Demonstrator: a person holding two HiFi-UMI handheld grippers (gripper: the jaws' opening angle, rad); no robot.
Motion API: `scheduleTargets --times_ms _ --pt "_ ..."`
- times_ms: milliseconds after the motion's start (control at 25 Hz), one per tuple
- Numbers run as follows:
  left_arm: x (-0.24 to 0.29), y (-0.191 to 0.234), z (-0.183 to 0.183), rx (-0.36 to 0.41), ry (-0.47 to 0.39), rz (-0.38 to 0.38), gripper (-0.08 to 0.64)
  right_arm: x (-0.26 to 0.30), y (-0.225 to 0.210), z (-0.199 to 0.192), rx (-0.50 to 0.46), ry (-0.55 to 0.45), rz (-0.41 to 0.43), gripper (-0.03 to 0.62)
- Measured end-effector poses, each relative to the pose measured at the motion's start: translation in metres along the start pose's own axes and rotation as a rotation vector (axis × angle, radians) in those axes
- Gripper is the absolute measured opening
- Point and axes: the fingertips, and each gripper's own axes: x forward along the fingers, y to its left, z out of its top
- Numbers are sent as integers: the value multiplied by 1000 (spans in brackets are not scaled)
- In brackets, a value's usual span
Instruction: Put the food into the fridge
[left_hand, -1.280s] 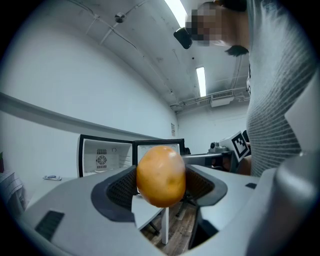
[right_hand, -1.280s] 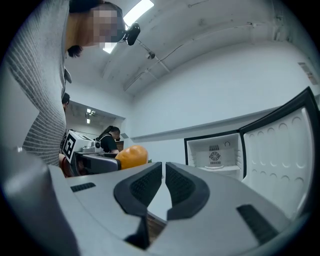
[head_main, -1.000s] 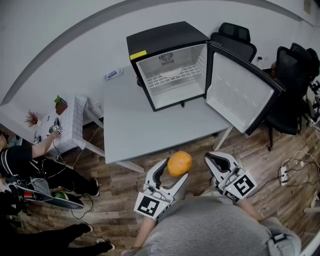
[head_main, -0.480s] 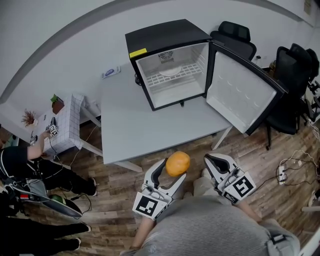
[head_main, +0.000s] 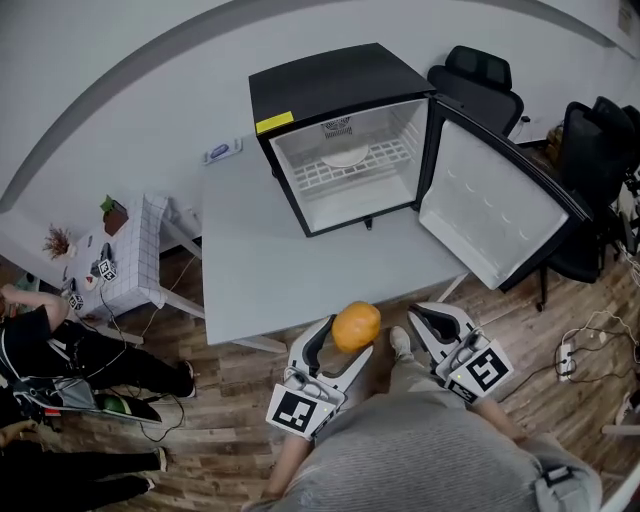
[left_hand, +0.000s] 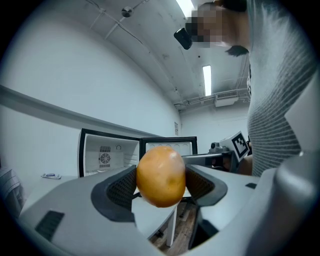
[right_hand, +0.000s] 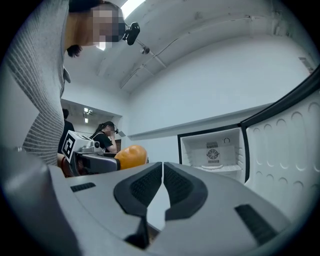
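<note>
- The orange fruit (left_hand: 160, 175) is round and smooth, and it sits between the two jaws of the left gripper (head_main: 345, 340), which press on it from both sides
- The fruit is held in the air just before the near edge of the grey table (head_main: 270, 250), above the wooden floor (head_main: 240, 390) and well apart from the fridge
- The right gripper (right_hand: 163, 187) is beside the left one, on the same height; its jaws are together and there is nothing between them
- The fridge (head_main: 340, 90) is small and black and it stands on the far part of the table
- Its door (head_main: 495, 210) is swung wide to the right, so the white inside is seen
- Inside there is a white wire shelf (head_main: 350, 158) with something pale and round lying on it; I cannot tell what it is
- Behind the door, at the right, stand black office chairs (head_main: 480, 75)
- At the left of the table there is a small white side table (head_main: 125, 255) with two little plants
- A person in dark clothes (head_main: 60, 340) sits low near that side table
</note>
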Motion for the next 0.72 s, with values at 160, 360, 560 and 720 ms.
scheduleTargets --times_ms 160,360,560,720 --pt "25 19 3 2 4 10 311 23 -26 9 -13 -5 22 14" --pt "57 40 7 6 8 20 311 45 -61 13 -12 -10 29 14" --pt "83 58 10 15 23 36 311 61 -93 16 -1 -7 37 14" --pt "105 70 12 17 34 50 311 74 -114 19 4 -8 56 14"
